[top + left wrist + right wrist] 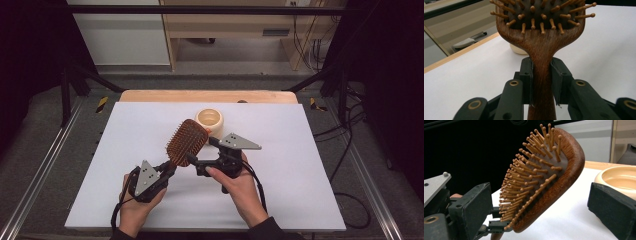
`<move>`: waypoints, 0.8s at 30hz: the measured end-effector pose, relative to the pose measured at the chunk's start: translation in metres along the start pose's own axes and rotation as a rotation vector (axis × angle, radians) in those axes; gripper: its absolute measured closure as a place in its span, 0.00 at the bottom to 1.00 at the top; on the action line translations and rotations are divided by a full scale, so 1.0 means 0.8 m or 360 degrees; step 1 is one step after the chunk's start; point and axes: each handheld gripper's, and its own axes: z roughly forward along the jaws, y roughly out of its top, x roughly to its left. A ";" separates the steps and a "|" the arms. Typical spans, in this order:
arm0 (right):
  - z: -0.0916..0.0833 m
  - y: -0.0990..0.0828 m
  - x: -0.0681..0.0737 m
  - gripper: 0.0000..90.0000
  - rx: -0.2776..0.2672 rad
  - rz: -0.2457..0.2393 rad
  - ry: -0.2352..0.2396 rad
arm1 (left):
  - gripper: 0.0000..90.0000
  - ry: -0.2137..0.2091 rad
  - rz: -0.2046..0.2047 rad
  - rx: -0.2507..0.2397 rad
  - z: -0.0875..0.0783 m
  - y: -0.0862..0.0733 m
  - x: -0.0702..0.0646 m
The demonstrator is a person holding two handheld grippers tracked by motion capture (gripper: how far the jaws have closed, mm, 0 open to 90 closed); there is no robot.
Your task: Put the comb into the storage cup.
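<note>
A wooden paddle hairbrush with wooden pins is held up off the white table, head tilted away. My left gripper is shut on its handle; in the left gripper view the two pads press the handle's sides just below the head of the hairbrush. My right gripper comes in from the right and stands open around the lower part of the head. In the right gripper view the hairbrush stands between the wide-apart pads, pins facing the left pad, without visible contact.
A cream bowl sits on the white table top just behind the brush; the bowl lies close behind my right gripper's right pad. A wooden edge runs along the table's far side, with metal rails on both sides.
</note>
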 end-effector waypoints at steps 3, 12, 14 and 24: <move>0.002 0.001 -0.001 0.08 -0.0007 0.0019 -0.0002 | 0.81 0.0000 -0.0002 -0.0001 0.000 0.000 0.000; 0.006 0.003 -0.005 0.12 -0.0036 0.0090 0.0040 | 0.81 0.0000 0.0002 -0.0010 -0.001 0.000 -0.001; 0.007 0.003 -0.005 0.13 -0.0040 0.0099 0.0046 | 0.81 -0.0002 0.0003 -0.0012 -0.001 0.001 -0.002; 0.013 0.005 -0.006 0.22 -0.0075 0.0161 0.0091 | 0.81 -0.0009 0.0004 -0.0024 -0.001 0.001 -0.003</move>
